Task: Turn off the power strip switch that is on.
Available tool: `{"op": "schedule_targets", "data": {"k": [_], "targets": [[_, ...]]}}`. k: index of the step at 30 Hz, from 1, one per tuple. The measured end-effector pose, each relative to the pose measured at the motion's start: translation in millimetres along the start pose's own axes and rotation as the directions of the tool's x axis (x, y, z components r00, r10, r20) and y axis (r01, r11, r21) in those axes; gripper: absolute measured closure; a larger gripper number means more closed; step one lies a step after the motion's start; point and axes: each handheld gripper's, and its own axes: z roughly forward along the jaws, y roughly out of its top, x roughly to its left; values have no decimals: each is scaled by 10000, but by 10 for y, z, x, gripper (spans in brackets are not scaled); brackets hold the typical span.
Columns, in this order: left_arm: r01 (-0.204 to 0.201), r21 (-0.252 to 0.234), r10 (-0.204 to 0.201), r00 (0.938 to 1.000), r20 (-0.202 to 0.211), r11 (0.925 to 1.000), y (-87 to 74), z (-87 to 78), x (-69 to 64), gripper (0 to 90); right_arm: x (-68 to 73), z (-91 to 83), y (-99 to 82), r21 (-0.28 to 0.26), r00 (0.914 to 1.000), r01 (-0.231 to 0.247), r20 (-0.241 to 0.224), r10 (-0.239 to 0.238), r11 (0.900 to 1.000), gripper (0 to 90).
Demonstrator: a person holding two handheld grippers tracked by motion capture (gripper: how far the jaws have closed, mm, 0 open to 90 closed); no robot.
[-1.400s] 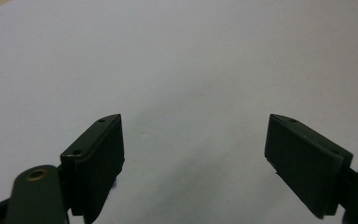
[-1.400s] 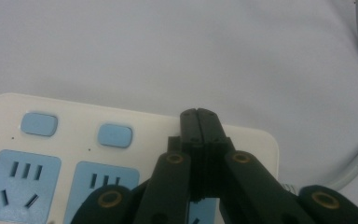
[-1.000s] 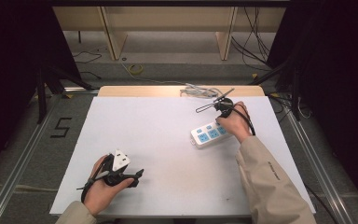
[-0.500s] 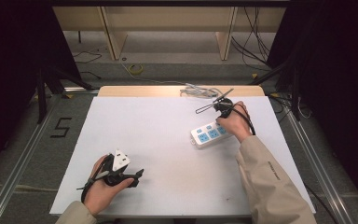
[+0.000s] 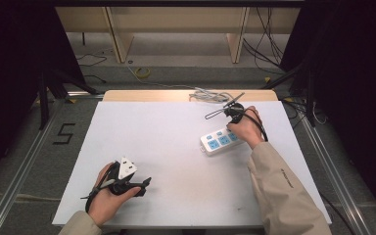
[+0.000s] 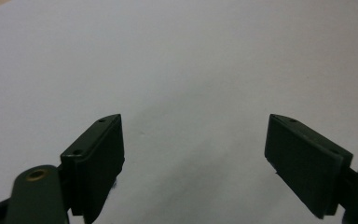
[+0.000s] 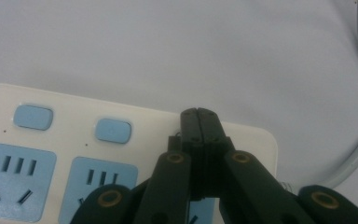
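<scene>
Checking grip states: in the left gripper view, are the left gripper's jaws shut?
No, the left gripper has its jaws wide apart over the bare white table.

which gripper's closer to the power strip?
Right. The right gripper is shut, its tips over the power strip. The left gripper is open, far off near the table's front edge.

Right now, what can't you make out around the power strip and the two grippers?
- Power strip: right gripper view, the shut right gripper covers its third switch; whether the tips press it is unclear.
- Its near sockets: cut off by the bottom edge.
- Cable: high view, too small to trace.
- Left gripper: open over bare table.
</scene>
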Motion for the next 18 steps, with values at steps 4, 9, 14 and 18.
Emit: {"op": "schedule_targets", "data": {"k": [4,9,14,18], "targets": [[3,3,-3,10000,1,10000,0,2,1,195,8,1,7,45,10000,79,55,-80,10000,900],[-16,8,16,10000,9,10000,0,1,-1,195,2,0,3,9,10000,58,15,-58,10000,900],[-6,-12,6,10000,7,10000,-1,2,0,195,2,1,2,-7,10000,63,22,-63,10000,900],[-7,5,7,10000,7,10000,0,2,1,195,-2,0,0,-18,10000,19,-2,-19,10000,900]]}}
